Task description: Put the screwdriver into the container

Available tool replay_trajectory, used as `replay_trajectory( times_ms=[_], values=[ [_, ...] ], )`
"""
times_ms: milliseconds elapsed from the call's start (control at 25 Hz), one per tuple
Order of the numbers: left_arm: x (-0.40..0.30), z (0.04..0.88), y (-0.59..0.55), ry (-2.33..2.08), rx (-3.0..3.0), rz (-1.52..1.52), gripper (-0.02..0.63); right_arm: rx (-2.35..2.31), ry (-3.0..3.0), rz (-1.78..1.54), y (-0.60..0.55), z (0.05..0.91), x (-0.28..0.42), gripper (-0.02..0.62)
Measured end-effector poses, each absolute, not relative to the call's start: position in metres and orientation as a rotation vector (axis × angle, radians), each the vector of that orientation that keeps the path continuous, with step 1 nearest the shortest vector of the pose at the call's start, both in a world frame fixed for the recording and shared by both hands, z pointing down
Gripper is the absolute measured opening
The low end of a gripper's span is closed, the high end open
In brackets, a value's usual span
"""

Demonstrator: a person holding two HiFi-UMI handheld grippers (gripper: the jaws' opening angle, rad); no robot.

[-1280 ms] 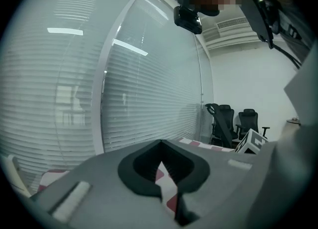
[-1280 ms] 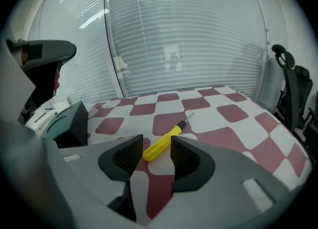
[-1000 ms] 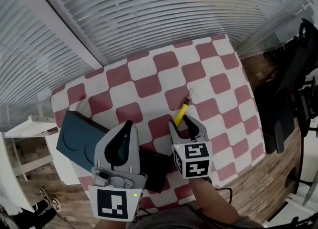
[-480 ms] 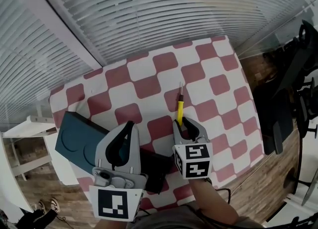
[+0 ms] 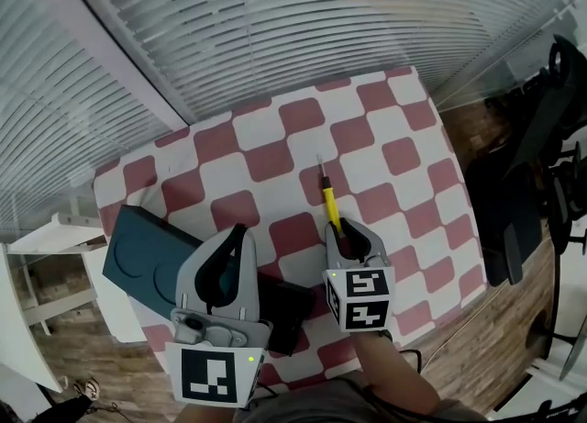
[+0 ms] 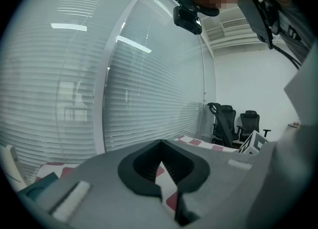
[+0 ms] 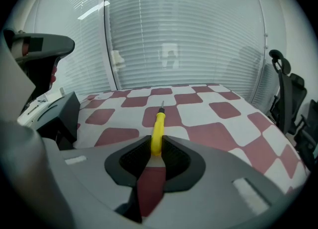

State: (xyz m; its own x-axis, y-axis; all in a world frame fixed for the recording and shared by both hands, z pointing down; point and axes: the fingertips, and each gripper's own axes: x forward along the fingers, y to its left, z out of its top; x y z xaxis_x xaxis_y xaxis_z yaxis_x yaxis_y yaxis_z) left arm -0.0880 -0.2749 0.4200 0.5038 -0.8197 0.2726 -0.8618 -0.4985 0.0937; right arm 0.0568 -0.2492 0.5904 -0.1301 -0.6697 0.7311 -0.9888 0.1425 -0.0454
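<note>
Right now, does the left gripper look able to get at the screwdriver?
Probably not: the right gripper has just been closing its jaws on the handle of the screwdriver, leaving only the thin shaft free.

— Do we find any words, brands or numbers to read here?
— None that we can read. The only signs we see are black-and-white square markers (image 5: 212, 375): one on the cube (image 5: 212, 392) of the left gripper (image 5: 239, 228), and two on the cube of the right gripper (image 5: 343, 228).
— Any letters in them?
— We make out blocky patterns only.
</note>
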Motion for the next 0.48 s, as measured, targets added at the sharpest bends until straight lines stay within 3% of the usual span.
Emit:
replay_trajectory(
  times_ms=[480],
  values=[
    [-0.073,0.385,-0.249,-1.518,2.587,0.248,0.0,1.63,-2.024,0.556,-0.243,0.529,0.065,0.087]
  ],
)
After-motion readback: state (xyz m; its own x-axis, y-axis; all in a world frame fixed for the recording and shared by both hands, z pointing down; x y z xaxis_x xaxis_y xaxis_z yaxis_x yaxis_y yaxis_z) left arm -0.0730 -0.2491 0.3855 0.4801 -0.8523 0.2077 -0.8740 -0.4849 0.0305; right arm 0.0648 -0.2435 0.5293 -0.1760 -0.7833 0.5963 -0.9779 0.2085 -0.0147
